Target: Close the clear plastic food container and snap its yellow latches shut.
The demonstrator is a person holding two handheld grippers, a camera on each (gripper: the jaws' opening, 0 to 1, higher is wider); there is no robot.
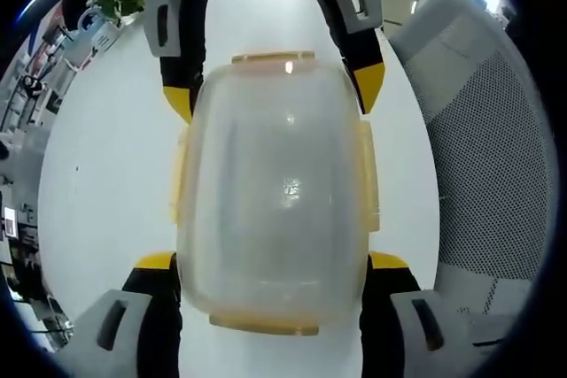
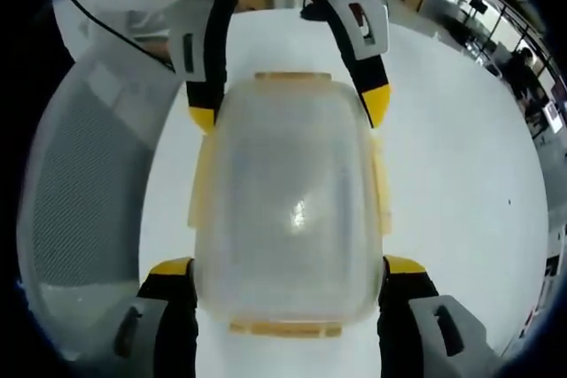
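Your clear plastic food container (image 1: 275, 192) lies on the white bench (image 1: 106, 174) with its lid on, in the middle of both views. Its yellow latches (image 1: 264, 326) show at 12, 3, 6 and 9 o'clock around the rim.

In the left gripper view your left tongs (image 1: 270, 265) rise at 6 o'clock, jaws spread wide, yellow tips flanking the container's near end. The right tongs (image 1: 275, 95) come in from 12 o'clock, tips astride the far end.

In the right gripper view the right tongs (image 2: 291, 267) likewise straddle the near end, the left tongs (image 2: 288, 108) the far end. Whether any tip presses the walls, you cannot tell.

No readable writing shows on the container.

A grey mesh chair (image 1: 478, 148) stands beside the bench.
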